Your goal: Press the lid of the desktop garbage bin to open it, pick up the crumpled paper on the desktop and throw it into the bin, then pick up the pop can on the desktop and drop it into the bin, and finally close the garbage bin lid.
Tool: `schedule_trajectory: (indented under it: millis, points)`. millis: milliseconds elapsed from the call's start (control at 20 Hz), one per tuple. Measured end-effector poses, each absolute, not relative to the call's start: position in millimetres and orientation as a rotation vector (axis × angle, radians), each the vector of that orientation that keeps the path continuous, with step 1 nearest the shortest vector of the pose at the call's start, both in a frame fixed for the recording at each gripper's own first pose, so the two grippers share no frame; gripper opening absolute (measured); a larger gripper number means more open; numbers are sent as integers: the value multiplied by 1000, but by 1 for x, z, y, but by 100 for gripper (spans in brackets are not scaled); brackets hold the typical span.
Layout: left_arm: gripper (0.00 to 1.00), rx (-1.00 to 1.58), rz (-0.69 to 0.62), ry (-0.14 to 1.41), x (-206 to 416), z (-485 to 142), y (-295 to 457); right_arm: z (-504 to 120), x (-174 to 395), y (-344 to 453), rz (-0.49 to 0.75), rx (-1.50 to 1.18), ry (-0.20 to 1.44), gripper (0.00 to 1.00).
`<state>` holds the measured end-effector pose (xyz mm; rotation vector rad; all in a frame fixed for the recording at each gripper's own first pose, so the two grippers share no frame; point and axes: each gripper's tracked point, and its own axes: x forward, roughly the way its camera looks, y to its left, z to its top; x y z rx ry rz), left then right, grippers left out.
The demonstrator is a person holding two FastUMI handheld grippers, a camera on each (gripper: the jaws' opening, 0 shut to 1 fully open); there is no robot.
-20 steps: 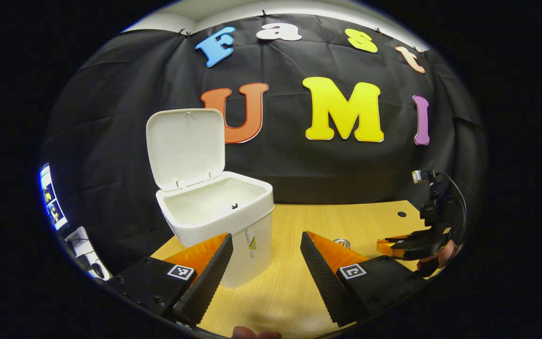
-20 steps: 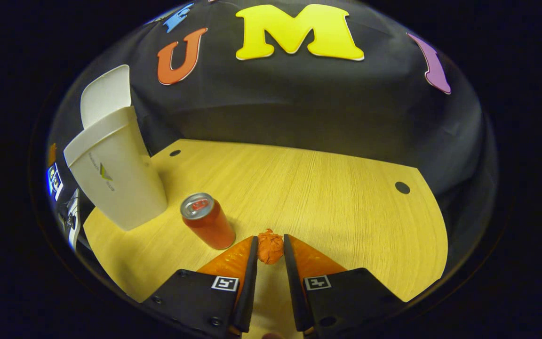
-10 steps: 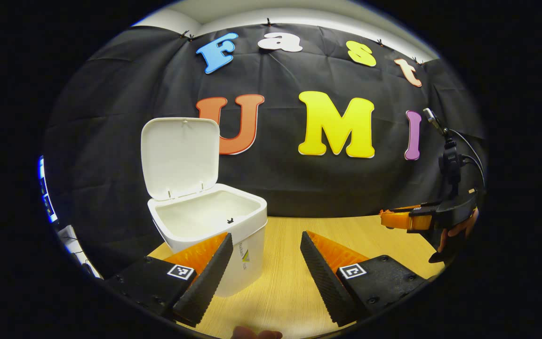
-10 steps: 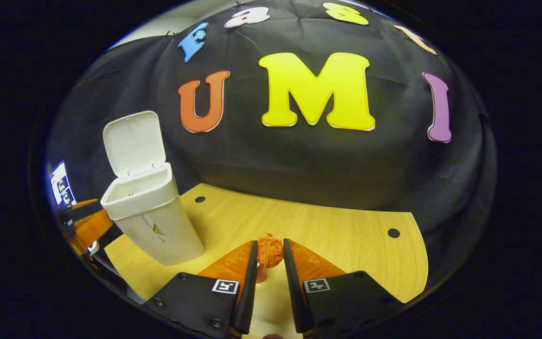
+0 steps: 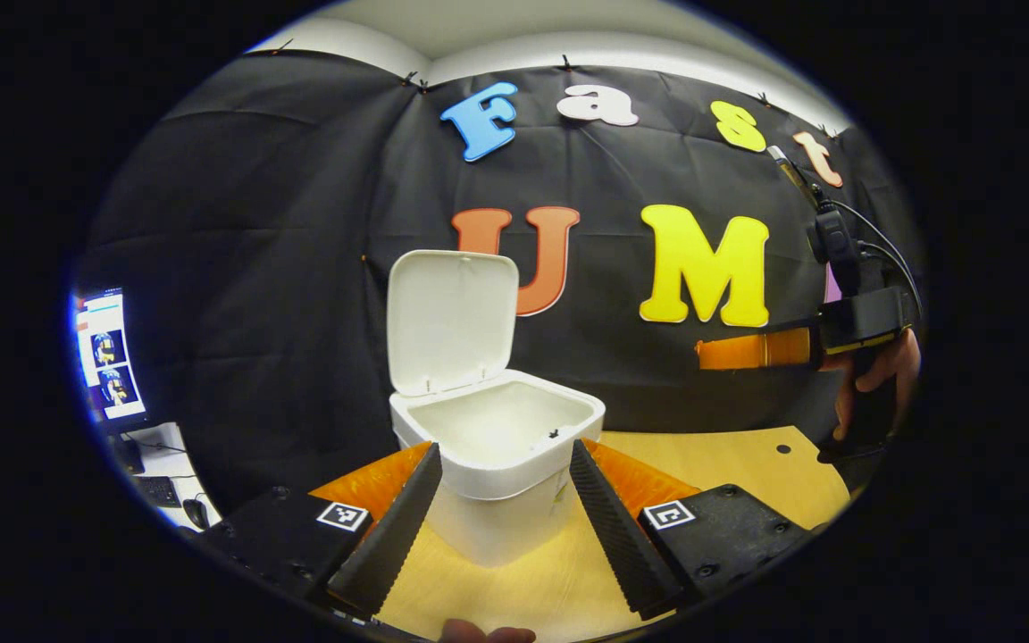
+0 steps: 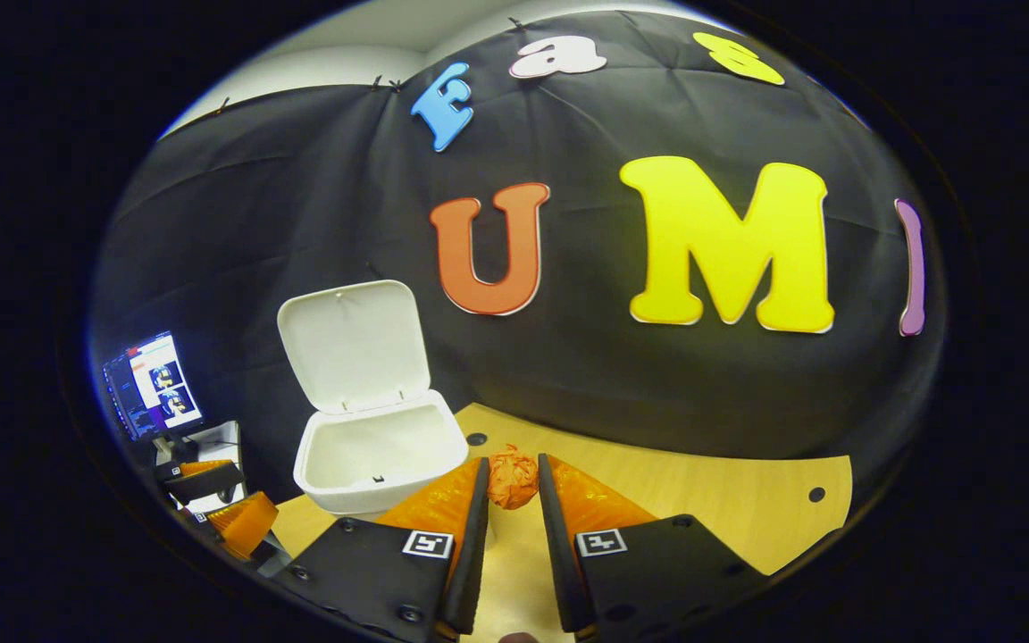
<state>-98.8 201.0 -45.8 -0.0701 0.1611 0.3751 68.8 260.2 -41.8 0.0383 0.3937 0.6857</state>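
Observation:
The white bin (image 5: 501, 446) stands on the wooden desk with its lid (image 5: 452, 321) raised upright. My left gripper (image 5: 501, 460) is open in front of it, its fingers framing the bin's body without touching. In the right gripper view, my right gripper (image 6: 513, 475) is shut on the orange crumpled paper (image 6: 513, 477), held in the air to the right of the bin (image 6: 380, 455) and about level with its rim. In the left gripper view the right gripper (image 5: 751, 350) hangs high at the right, held by a hand (image 5: 876, 371).
The wooden desk (image 6: 702, 509) has small round holes near its back edge. A lit monitor (image 5: 104, 353) and cables sit off the desk at the left. Black cloth hangs behind the desk.
My right gripper has lifted the crumpled paper off the desk and carried it up and left toward the bin. The left gripper's view has turned to centre the bin. The can has left view.

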Motion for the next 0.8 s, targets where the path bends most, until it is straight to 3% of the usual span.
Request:
schedule_trajectory:
  millis: [150, 200, 250, 400, 800]
  points:
    - [96, -76, 461, 161, -124, -45, 228, -44, 64, 313, 765, 12, 386, 35]
    - [100, -79, 488, 161, -132, -45, 236, -48, 61, 332, 797, -2, 383, 35]
    - [96, -85, 512, 164, -139, -47, 242, -55, 60, 349, 821, -31, 385, 35]
    - [96, -91, 571, 176, -158, -50, 256, -72, 56, 389, 882, -87, 394, 35]
    - [96, -104, 674, 193, -188, -61, 282, -106, 50, 437, 923, -173, 434, 36]
